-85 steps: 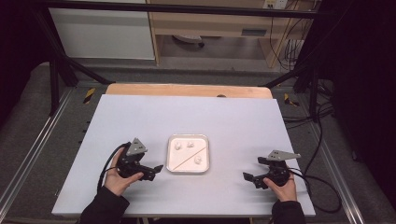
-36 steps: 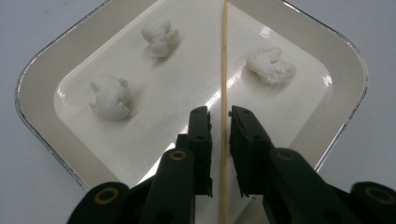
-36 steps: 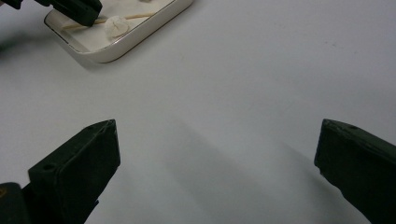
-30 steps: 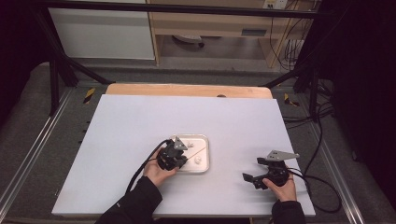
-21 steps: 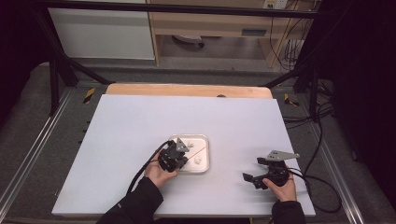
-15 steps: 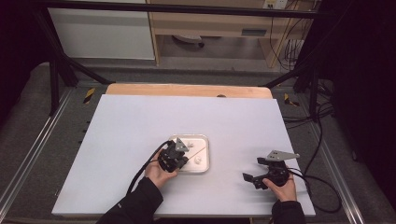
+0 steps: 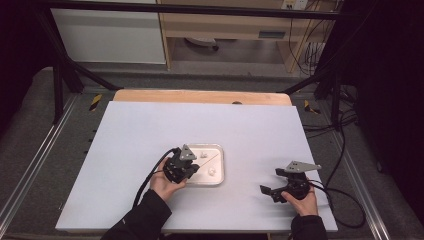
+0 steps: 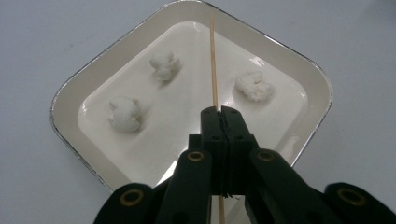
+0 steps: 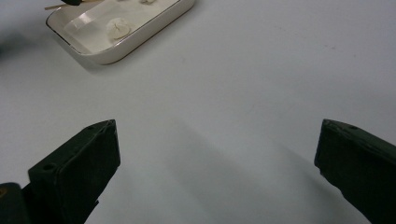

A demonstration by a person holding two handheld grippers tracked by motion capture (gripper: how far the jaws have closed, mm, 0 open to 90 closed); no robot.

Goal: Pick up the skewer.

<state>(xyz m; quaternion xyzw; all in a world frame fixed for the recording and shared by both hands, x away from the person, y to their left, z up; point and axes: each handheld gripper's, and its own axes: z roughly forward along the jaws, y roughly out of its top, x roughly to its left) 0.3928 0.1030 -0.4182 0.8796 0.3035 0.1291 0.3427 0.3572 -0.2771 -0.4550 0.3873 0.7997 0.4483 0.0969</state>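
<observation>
White tray (image 8: 74,88): three lumps (image 8: 164,64), one skewer (image 8: 214,60).

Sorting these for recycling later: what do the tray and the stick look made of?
Tray: probably glossy white ceramic or enamel, with bright reflections and a thin metallic-looking rim. Stick: likely bare wood or bamboo, being pale tan, matte and very thin.

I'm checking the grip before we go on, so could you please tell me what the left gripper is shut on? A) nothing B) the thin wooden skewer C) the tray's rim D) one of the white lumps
B: in the left gripper view, the left gripper is shut on the thin wooden skewer over the tray.
</observation>
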